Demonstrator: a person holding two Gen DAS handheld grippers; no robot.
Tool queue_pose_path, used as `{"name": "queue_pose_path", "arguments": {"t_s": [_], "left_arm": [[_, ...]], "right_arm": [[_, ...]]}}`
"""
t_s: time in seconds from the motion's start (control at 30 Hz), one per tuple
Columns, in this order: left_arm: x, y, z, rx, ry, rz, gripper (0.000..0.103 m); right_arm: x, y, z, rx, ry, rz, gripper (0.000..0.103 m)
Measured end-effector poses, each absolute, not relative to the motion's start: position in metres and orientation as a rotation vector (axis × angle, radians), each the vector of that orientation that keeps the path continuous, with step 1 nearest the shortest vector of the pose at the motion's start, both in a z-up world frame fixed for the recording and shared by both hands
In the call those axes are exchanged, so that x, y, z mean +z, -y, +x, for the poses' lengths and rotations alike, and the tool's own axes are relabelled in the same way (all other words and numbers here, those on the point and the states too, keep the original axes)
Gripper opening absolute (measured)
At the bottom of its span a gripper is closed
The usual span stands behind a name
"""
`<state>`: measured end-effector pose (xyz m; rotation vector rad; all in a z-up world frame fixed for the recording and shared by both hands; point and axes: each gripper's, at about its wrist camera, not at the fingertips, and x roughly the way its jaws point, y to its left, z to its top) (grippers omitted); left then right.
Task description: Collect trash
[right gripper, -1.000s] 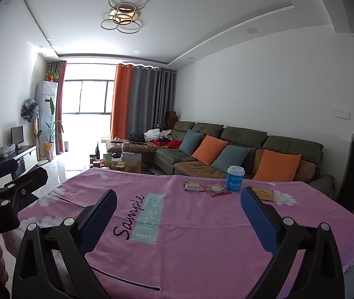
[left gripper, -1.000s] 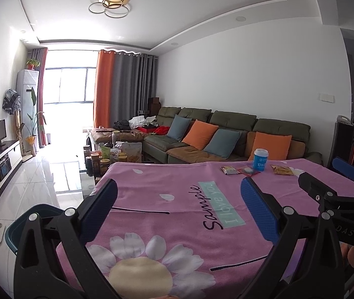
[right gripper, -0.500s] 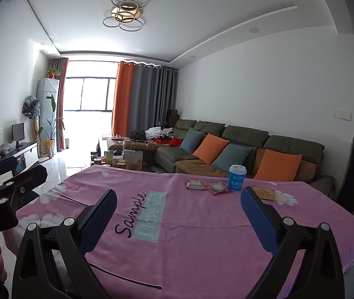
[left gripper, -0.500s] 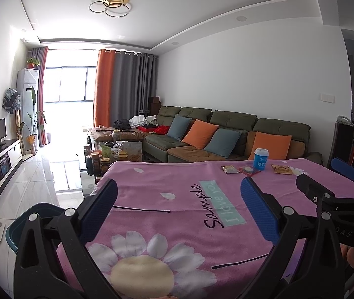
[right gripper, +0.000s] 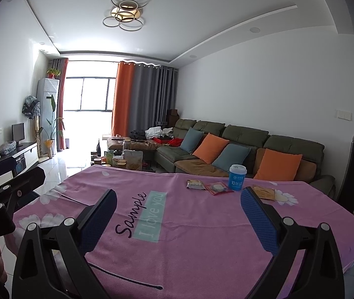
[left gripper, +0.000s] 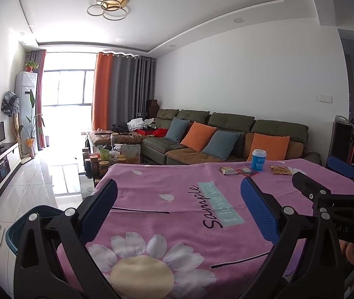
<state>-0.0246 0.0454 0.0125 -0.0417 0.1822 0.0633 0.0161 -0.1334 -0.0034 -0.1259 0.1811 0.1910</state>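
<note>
A: The trash sits in a loose row at the far edge of the worktop (right gripper: 201, 236): a blue paper cup (right gripper: 237, 180) standing upright with its lid on, a small tan wrapper (right gripper: 196, 184) to its left, a red packet (right gripper: 218, 188) just beside that, and a yellow-brown packet (right gripper: 264, 192) on the cup's other side.

B: And the grippers?

A: Both are well short of the row. The right gripper (right gripper: 177, 213) has its blue pads spread wide apart with nothing between them, and the left gripper (left gripper: 178, 205) stands the same way, apart and empty, over the daisy print on the pink cloth (left gripper: 172, 199).

B: What could go wrong from here?

A: The flat packets lie flush on soft cloth, so a gripper that closes low may pinch the cloth with the wrapper and drag the whole cover, which could tip the cup. Whether the cup holds any liquid cannot be told through the lid; if it does, a squeeze too hard on the paper wall could pop the lid or spill it.

B: Any container for the trash?

A: A dark teal bin (left gripper: 25, 224) shows on the floor off the worktop's left corner, behind the left gripper's frame. Its inside is hidden, so its contents cannot be told. The carry from the far edge to that bin is long, and a thin wrapper could slip on the way
</note>
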Motion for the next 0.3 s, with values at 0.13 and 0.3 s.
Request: {"name": "queue_pose_path", "arguments": {"t_s": [0.13,0.3], "left_arm": [[0.011,-0.046,-0.021,0.068,-0.204,-0.044,0.097],[0.011,-0.050,-0.015,0.078,-0.222,-0.048,0.097]], "right_arm": [[-0.002,0.137,0.017,0.181,-0.185,-0.112,0.096],[0.000,0.149,0.020,0.141,-0.172,-0.105,0.096]]}}
